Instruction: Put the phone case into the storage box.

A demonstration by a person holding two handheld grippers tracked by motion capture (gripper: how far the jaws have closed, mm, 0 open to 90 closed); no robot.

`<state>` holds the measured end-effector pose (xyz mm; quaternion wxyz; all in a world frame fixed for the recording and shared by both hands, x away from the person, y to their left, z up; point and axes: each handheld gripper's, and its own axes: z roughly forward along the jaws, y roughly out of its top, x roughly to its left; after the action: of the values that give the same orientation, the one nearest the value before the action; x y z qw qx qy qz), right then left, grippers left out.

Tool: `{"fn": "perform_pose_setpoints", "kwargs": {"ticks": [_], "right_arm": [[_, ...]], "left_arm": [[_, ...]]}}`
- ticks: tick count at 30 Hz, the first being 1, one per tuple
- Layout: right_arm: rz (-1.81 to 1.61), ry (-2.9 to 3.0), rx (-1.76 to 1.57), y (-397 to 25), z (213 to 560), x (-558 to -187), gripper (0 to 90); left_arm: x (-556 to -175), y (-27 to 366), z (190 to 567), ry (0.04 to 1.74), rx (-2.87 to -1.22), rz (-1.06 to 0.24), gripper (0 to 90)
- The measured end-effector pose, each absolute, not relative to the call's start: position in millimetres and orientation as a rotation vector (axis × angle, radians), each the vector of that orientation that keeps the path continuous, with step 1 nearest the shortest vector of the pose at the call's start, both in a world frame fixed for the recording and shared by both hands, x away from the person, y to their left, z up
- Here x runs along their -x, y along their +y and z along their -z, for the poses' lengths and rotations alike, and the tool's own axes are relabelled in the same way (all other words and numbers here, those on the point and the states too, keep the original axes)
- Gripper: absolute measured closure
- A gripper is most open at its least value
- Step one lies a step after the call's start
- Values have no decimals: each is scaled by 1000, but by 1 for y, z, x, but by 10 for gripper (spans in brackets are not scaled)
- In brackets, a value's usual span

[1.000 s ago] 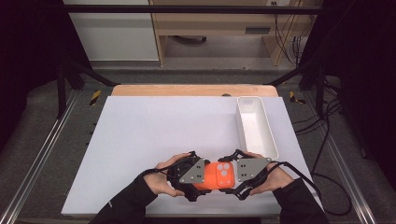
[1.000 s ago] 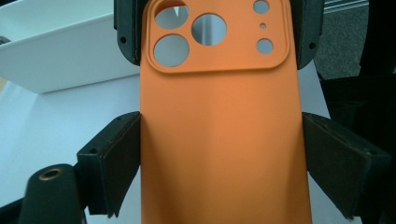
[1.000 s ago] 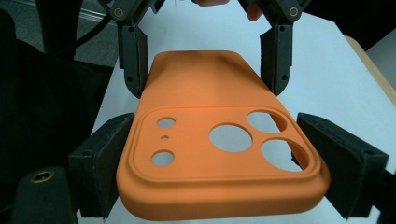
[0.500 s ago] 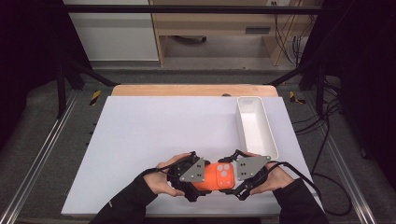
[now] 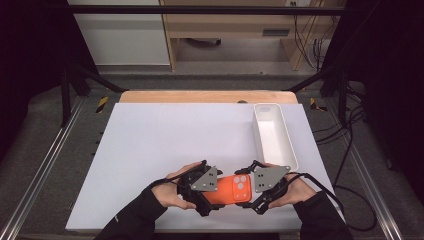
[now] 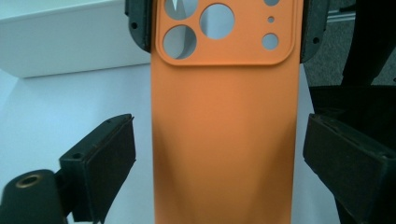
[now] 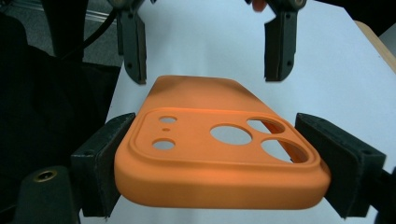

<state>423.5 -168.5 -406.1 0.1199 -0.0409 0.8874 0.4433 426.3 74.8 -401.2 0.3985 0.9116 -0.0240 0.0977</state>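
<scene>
Low in the frame's centre, above the worktop (image 5: 150, 145), the right gripper (image 7: 219, 158) pinches the orange phone case (image 5: 231, 189); the left gripper (image 6: 219, 154) stands spread around it. Loosened, the case could drop.

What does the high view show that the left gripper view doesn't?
The high view alone takes in the whole white table, the person's hands, and the full length of the white tray.

The left gripper view alone shows the left gripper standing open, its pads clear of the case's sides.

Both show the orange phone case with its camera cutouts, clamped at that end by the right gripper.
</scene>
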Motion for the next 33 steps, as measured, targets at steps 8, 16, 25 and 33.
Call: {"fn": "perform_pose_setpoints", "kwargs": {"ticks": [8, 16, 25, 33], "right_arm": [[-1268, 2608, 74, -176, 398, -425, 162], [-1235, 2631, 59, -179, 386, -425, 163], [-1175, 2686, 61, -175, 371, -427, 164], [-1099, 2729, 101, -166, 364, -429, 163]], "left_arm": [[-430, 92, 396, 69, -2250, -211, 28], [-430, 106, 398, 152, -2240, -191, 13], [-429, 113, 397, 194, -2234, -146, 9], [-431, 104, 400, 186, -2267, -101, 8]]}}
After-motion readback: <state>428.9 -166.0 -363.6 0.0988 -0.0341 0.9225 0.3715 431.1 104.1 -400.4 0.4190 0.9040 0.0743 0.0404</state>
